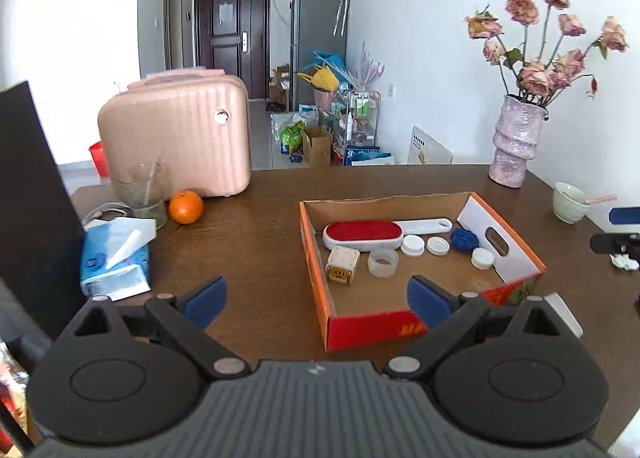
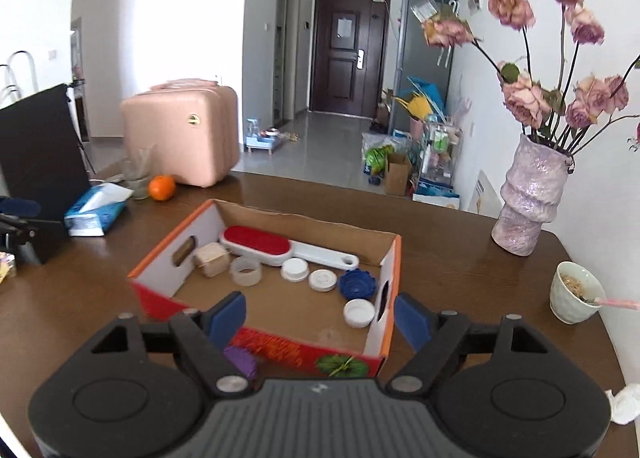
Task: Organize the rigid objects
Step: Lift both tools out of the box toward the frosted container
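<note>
While both grippers hovered over the near edge of the table [image 1: 260,217], neither one had anything in it. The left gripper [image 1: 316,302] had its blue pads spread wide, and the right gripper [image 2: 320,316] was spread the same way, straddling the near right corner of the cardboard box [image 2: 384,258].

The box sat around the middle of the table, open on top, and it held eight things by my count. One red lint brush [image 2: 260,244] with a white handle lay along the far wall. One small beige cube [image 2: 211,258] sat at the left wall in the right wrist view, with one clear ring [image 2: 245,270] just beside it. Three white caps showed up (two of them near the brush handle [image 2: 295,270] [image 2: 322,280] and the third [image 2: 359,312] by the right wall). One blue cap [image 2: 357,284] sat between those.

Outside the box, one purple cap [image 2: 240,360] lay on the table at the box's near wall, partly hidden behind the right gripper's left finger.

Elsewhere there was one orange [image 1: 185,207], one tissue pack [image 1: 116,258], one pink case [image 1: 176,133], one vase of dried roses [image 1: 516,141] at the far right corner, and one bowl [image 2: 574,292].
</note>
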Motion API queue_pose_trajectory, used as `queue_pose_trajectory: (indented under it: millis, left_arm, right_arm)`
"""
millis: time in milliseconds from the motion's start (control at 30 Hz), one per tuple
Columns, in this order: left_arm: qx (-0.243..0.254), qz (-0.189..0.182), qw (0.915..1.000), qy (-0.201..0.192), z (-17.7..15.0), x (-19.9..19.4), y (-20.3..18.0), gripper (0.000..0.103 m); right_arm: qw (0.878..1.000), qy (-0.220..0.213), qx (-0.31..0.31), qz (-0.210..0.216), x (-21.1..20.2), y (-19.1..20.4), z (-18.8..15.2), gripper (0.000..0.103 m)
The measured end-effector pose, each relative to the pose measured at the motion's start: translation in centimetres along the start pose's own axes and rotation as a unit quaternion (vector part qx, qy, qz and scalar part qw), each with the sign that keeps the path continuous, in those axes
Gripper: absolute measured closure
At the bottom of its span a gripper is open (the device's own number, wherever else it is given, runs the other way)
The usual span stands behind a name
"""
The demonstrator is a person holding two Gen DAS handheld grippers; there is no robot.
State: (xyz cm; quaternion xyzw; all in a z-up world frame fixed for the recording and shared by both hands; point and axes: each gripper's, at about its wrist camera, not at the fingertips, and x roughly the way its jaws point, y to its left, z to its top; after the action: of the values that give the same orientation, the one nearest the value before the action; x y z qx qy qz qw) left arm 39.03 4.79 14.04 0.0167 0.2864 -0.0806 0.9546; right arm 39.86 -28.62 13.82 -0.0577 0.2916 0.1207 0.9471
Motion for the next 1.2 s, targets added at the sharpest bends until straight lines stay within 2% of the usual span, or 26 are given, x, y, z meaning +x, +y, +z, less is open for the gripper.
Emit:
queue_pose_trajectory:
  millis: [167, 300, 400, 500, 600, 667, 700, 767, 833, 900, 1033, 1200]
  left_arm:
    - [0.006, 0.003, 0.9997, -0.022, -1.4, -4.0, 0.0, 0.002]
    - [0.01, 0.036, 0.9981, -0.048, -4.6, -7.4, -0.3, 0.0]
    - [0.022, 0.035, 0.994, -0.101, -9.2, -10.8, -0.9, 0.0]
    - [0.011, 0.029, 0.9941, -0.104, -13.8, -13.1, -1.6, 0.0]
    - [-0.007, 0.057, 0.9929, -0.104, -18.6, -15.4, -2.7, 0.0]
    - [-0.012, 0.064, 0.9923, -0.105, -21.4, -16.5, -3.4, 0.0]
    - [-0.013, 0.056, 0.9939, -0.094, -22.4, -16.6, -3.5, 0.0]
    - [-0.003, 0.044, 0.9974, -0.057, -22.9, -16.1, -3.8, 0.0]
    - [-0.001, 0.059, 0.9963, -0.062, -22.7, -16.0, -4.1, 0.0]
    - [-0.013, 0.056, 0.9956, -0.074, -22.3, -16.0, -4.1, 0.0]
    - [-0.03, 0.06, 0.9945, -0.081, -21.8, -15.2, -4.3, 0.0]
    - [-0.018, 0.053, 0.9975, -0.044, -21.1, -12.1, -5.1, 0.0]
  right_arm:
    - [1.0, -0.018, 0.008, 0.012, -3.2, 1.6, -1.1, 0.02]
    - [0.999, -0.044, 0.025, 0.006, -5.6, 2.8, -3.5, 0.017]
    - [0.996, -0.074, 0.04, 0.018, -8.3, 3.7, -7.3, 0.014]
    - [0.994, -0.084, 0.062, 0.022, -10.3, 4.5, -11.4, 0.014]
    - [0.99, -0.098, 0.095, -0.017, -13.1, 5.5, -16.0, 0.014]
    - [0.988, -0.107, 0.111, -0.013, -14.9, 6.0, -19.1, 0.013]
    - [0.987, -0.105, 0.123, -0.004, -15.5, 6.0, -20.5, 0.013]
    - [0.988, -0.08, 0.132, 0.002, -15.7, 5.9, -21.8, 0.013]
    - [0.989, -0.073, 0.123, -0.019, -15.9, 6.0, -22.3, 0.013]
    - [0.989, -0.082, 0.118, -0.035, -16.2, 5.9, -22.3, 0.013]
    - [0.988, -0.092, 0.121, -0.029, -16.0, 5.5, -22.3, 0.013]
    - [0.987, -0.087, 0.131, -0.036, -14.6, 4.4, -22.5, 0.015]
